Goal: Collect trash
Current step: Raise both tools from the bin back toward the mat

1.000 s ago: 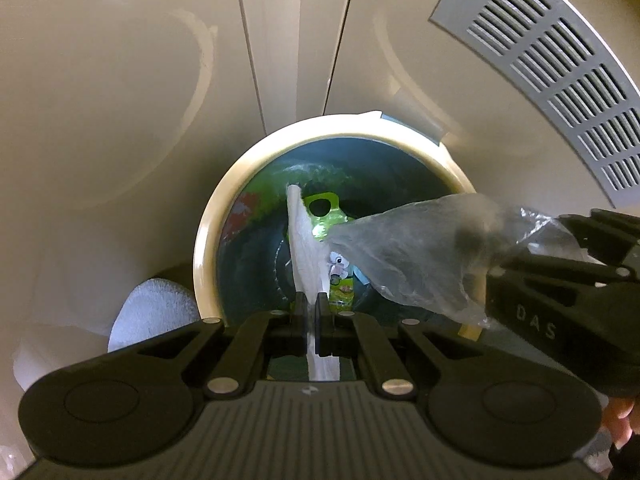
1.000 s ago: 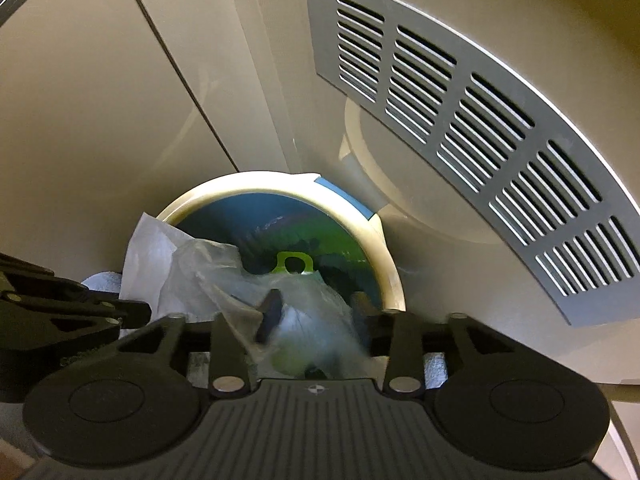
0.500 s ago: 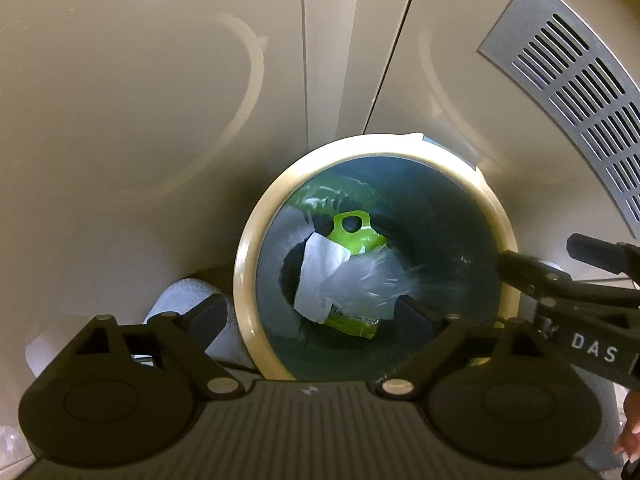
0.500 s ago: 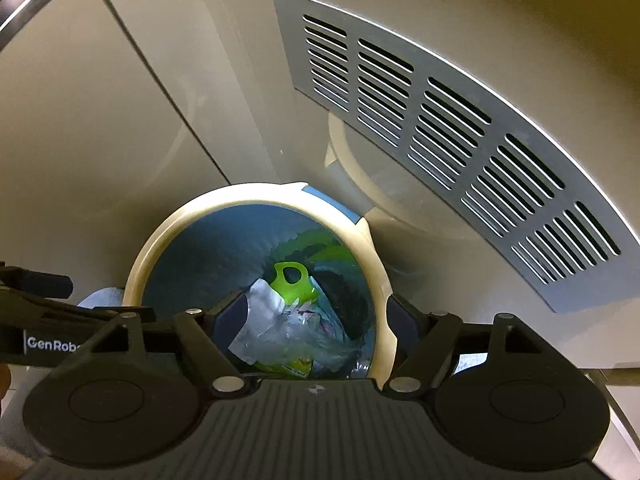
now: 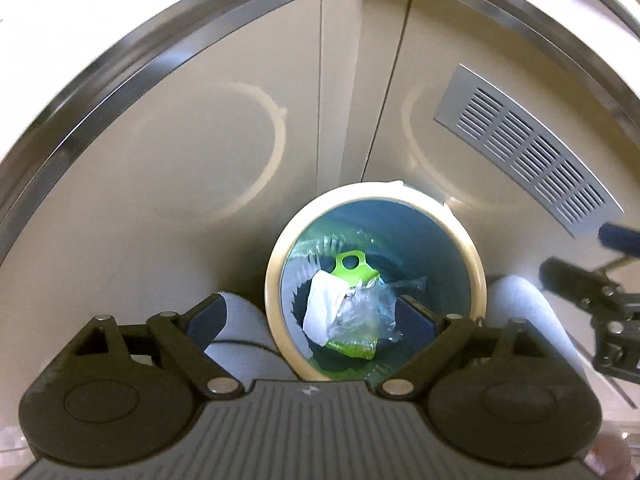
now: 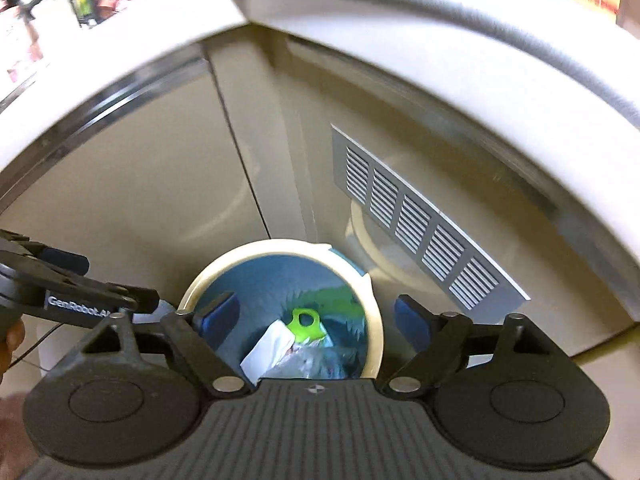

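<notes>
Beige cabinet doors (image 5: 168, 184) back the round bin (image 5: 276, 280). Your paper (image 5: 324, 312) and clear wrapper (image 5: 376, 312) lie inside it. Left gripper (image 5: 312, 312) is released; right gripper (image 6: 316, 316) is opening, empty. Drop done; next, look for remaining trash.

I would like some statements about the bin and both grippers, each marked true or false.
1. The white paper lies inside the round bin. True.
2. The left gripper is clamped on the clear plastic wrapper. False: its jaws stand wide apart and empty.
3. A green package is in the bin. True.
4. The right gripper holds the paper. False: its jaws are opening, with nothing between them.
5. The grey vent grille lies flat on the floor. False: it is set in the beige cabinet panel behind the bin.
</notes>
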`<state>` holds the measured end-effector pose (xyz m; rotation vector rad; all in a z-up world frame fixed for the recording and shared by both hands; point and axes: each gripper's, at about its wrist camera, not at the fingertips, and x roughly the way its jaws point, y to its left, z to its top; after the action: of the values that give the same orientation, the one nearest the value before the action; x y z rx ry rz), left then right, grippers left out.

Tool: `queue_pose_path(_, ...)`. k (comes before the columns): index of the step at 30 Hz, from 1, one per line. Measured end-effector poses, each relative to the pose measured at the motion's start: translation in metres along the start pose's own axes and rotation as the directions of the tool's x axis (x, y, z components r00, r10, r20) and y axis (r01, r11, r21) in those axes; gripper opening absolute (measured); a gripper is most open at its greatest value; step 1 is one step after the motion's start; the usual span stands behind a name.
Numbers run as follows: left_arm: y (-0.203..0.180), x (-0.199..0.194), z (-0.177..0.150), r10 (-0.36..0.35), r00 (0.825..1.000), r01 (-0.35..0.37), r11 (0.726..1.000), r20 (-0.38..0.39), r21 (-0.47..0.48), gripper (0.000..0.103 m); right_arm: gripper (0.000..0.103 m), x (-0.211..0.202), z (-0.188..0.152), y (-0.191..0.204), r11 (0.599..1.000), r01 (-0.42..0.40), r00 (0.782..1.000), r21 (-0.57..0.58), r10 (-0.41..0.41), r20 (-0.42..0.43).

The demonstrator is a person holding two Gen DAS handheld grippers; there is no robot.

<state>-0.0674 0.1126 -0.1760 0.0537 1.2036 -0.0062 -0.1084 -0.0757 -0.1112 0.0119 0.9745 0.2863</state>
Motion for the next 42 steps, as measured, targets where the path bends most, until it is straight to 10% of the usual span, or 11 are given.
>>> queue_pose_path(42, -0.01, -0.056, -0.017, 0.044, 0.99, -0.057, 0.994, 0.136, 0.094, 0.094, 0.089, -0.048, -0.037, 0.029, 0.995, 0.034, 0.994, -0.093, -0.023, 0.108)
